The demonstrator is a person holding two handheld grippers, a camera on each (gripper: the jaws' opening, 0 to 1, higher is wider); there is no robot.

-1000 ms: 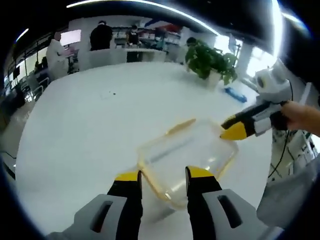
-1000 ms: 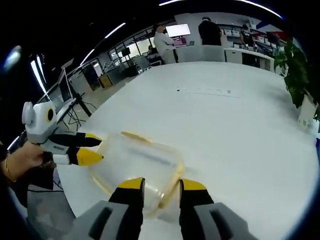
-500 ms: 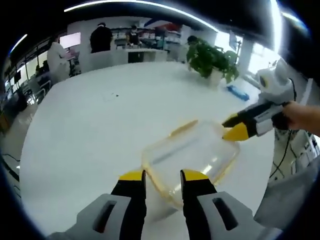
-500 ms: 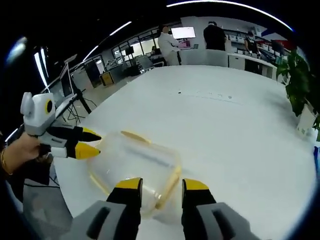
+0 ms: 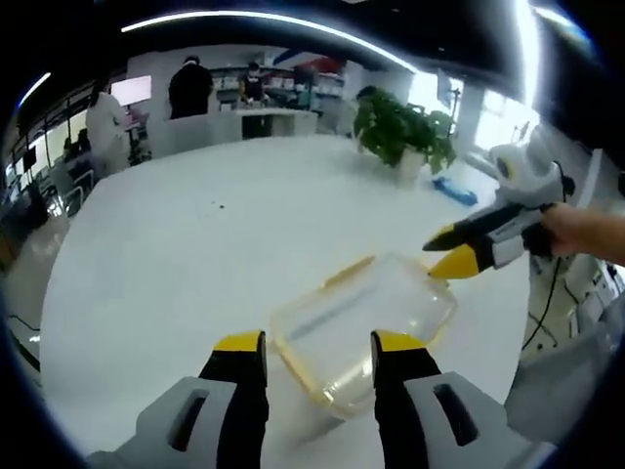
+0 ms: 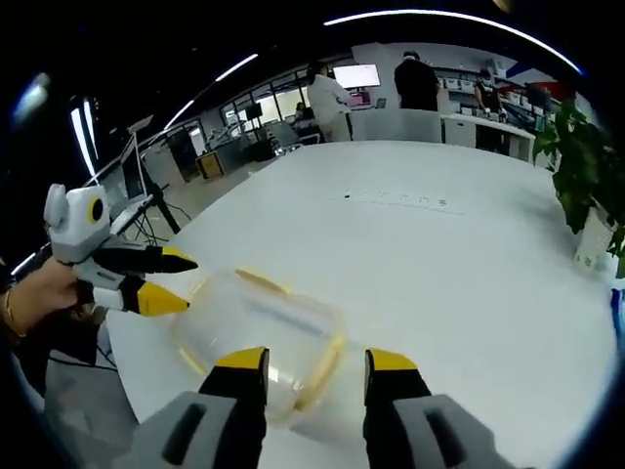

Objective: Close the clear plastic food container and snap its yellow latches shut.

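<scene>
In the left gripper view, the left hand-held gripper rises from the bottom with its two yellow-tipped jaws spread apart and holding nothing; the near end of the clear plastic food container lies on the tabletop just beyond the gap between them. The lid is down on the container, and a yellow latch along its far long edge sticks outward, not folded down. At the far right corner of the container is the right hand-held gripper, held by a person's hand — its yellow tips are near that corner, a little apart from each other, and I cannot tell if they touch the plastic. In the right gripper view, the right hand-held gripper has also its jaws open and empty, with the container lying just ahead of them, its yellow rim showing between the jaws. At the left end of the container is the left hand-held gripper, held in a hand, its lower yellow tip close beside the container's end. Farther away — past the wide white tabletop — stands a potted green plant near the far edge, with a small blue object just beside it. Behind the tabletop several people stand at a long counter, and a bright screen hangs there.
</scene>
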